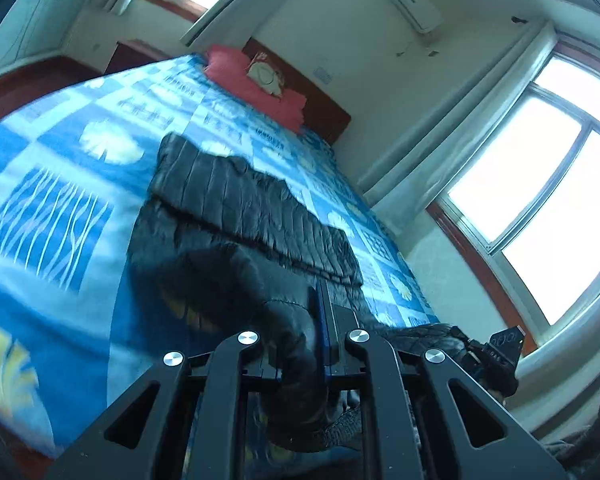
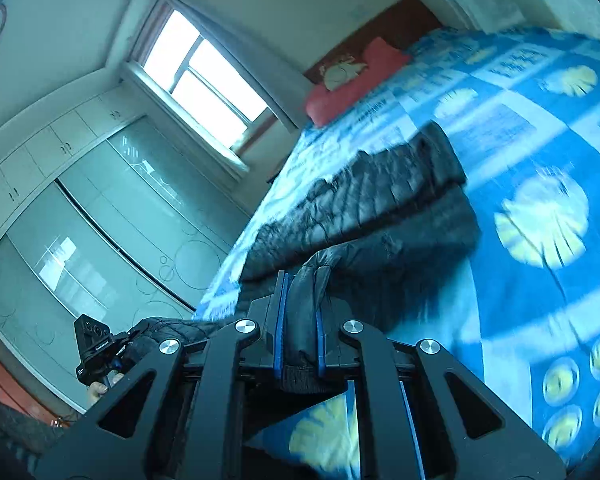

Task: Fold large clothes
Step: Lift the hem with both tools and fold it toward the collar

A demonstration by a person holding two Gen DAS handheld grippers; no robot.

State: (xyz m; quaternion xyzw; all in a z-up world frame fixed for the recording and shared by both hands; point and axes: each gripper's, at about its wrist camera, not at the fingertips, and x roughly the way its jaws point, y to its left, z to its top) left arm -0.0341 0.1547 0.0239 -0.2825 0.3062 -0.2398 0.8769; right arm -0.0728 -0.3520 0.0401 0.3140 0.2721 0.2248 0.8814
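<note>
Blue patterned bedding is filling both views, with a red pillow [image 1: 256, 80] at the headboard near the top of the frame. Across the bed [image 1: 60, 208] a black quilted jacket [image 1: 240, 208] is lying, puffy and ribbed, its long axis stretching away from both grippers toward the pillow. The left gripper [image 1: 320, 320] is clenching the near hem at lower centre; the right gripper [image 2: 300, 320] is pinching a ribbed cuff or hem edge likewise. Both hands sit equally near, so the fold will likely carry this edge forward.
</note>
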